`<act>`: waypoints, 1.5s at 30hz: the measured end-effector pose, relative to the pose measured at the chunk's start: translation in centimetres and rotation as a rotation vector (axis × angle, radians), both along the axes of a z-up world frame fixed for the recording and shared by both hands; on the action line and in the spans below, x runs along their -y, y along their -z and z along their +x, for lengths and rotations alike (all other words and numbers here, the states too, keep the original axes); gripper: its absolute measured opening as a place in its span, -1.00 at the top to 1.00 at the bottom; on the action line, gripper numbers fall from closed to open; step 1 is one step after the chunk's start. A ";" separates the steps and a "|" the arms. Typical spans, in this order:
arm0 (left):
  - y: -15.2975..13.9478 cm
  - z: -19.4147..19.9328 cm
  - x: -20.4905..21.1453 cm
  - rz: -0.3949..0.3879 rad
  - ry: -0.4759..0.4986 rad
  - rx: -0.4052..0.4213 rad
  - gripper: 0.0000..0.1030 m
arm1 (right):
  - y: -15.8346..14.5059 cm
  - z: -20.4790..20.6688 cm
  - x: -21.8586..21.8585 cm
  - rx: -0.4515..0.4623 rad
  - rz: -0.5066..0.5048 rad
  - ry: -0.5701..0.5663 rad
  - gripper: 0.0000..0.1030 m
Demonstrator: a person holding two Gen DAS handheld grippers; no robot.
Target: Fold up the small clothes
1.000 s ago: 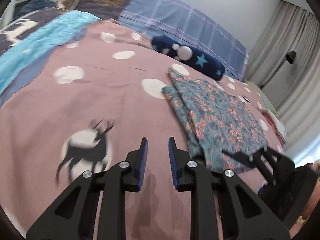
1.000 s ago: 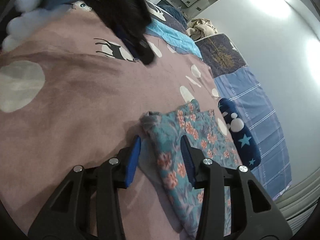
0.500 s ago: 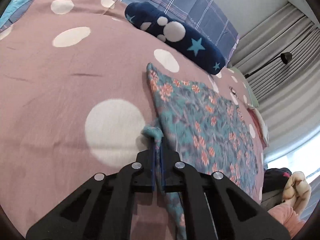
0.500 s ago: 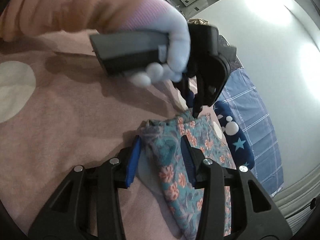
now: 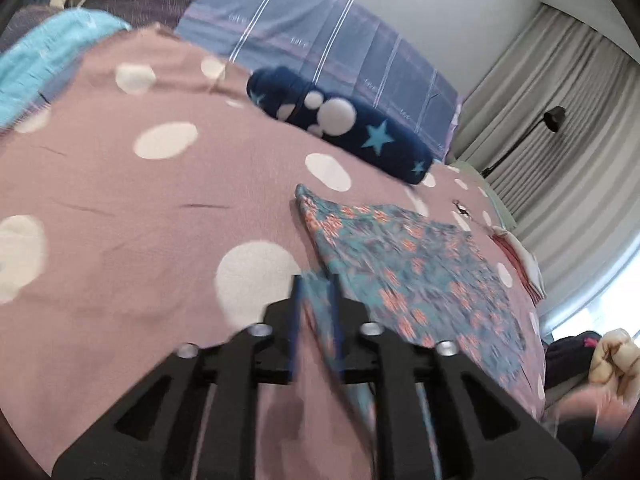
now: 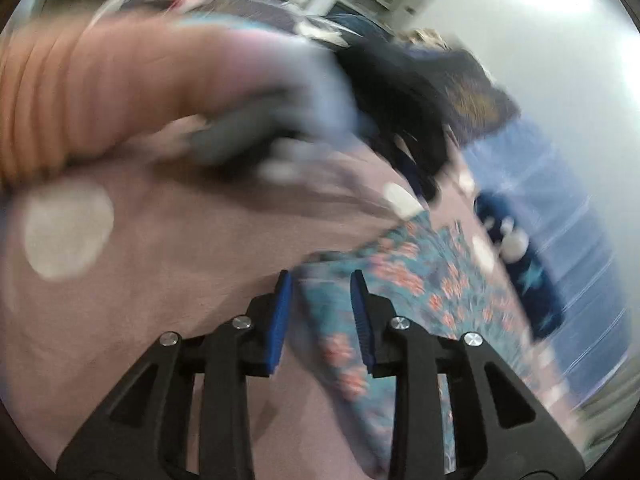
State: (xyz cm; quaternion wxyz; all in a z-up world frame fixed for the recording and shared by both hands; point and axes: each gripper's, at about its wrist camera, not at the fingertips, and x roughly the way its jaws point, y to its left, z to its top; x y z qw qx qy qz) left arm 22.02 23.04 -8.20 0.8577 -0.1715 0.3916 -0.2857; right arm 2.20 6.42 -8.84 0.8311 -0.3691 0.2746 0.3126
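A teal floral garment (image 5: 408, 264) lies folded on a mauve bedspread (image 5: 140, 208) with white dots. In the left wrist view my left gripper (image 5: 316, 288) has a small gap between its blue pads, and a fold of the garment's near edge sits between them. In the right wrist view the garment (image 6: 404, 280) runs away to the right. My right gripper (image 6: 320, 280) is open with the garment's near corner between its pads. The left hand and its gripper (image 6: 404, 140) pass blurred above the cloth.
A navy plush roll with stars (image 5: 340, 124) lies beyond the garment, before a blue striped pillow (image 5: 320, 44). A turquoise blanket (image 5: 40, 68) is at far left. Grey curtains (image 5: 568, 128) and a floor lamp (image 5: 554, 118) stand right. A small item (image 5: 462, 211) lies on the spread.
My left gripper was shut on the garment's edge; its pads have parted slightly and it has pulled back and up. The right gripper stays open at the corner; both views blur from motion.
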 end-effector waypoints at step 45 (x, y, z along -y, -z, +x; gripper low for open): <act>2.1 -14.1 -0.6 0.029 0.028 -0.061 0.42 | -4.4 4.3 5.9 -0.128 0.264 0.235 -0.29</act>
